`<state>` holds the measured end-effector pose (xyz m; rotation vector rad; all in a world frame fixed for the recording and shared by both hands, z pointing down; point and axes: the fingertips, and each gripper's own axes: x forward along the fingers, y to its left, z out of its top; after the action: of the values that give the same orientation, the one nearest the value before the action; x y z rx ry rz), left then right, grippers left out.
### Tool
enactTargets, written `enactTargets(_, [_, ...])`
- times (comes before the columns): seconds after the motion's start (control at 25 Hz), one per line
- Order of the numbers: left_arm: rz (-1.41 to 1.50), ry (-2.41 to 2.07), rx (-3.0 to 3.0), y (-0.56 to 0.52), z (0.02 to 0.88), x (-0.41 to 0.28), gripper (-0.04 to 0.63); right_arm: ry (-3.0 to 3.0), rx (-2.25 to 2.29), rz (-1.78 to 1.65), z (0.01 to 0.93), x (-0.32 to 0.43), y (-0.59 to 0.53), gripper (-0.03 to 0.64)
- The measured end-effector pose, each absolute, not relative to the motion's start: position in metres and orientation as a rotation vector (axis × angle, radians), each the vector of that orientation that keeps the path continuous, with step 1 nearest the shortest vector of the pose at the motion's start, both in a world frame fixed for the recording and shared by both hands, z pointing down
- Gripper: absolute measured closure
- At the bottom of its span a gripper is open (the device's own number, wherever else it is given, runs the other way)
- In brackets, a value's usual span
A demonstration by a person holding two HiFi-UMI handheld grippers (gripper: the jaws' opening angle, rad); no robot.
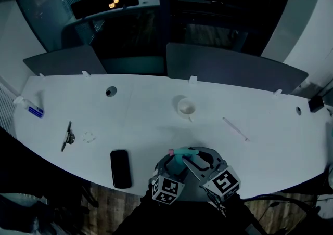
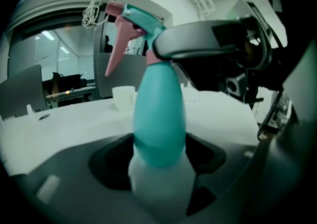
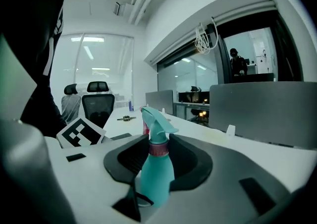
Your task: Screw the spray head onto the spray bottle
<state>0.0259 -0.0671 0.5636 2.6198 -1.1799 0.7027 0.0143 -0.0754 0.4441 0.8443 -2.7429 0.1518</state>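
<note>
Desk [image 1: 156,109] dim | L fingers [image 2: 59,173] clamp spray bottle [image 2: 159,119] | R fingers [image 3: 242,168] on spray head [image 3: 154,123], contact obscured

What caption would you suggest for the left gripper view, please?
Left gripper holds the teal spray bottle near its base while the right gripper grips its neck beneath the pink-triggered spray head.

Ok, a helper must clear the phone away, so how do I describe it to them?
On the long white table, look along the near edge, left of the teal spray bottle. The phone lies flat there: a solid black rounded slab, far broader than the thin dark tool to its left.
</note>
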Motion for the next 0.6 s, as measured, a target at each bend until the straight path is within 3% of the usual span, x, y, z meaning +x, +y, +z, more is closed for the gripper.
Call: enactTargets(0.6, [0.701, -1.178, 2.614, -0.0675, 0.563, 0.0252, 0.262, -2.708, 0.867, -0.092, 0.4405, 0.0108, -0.0723, 0.482])
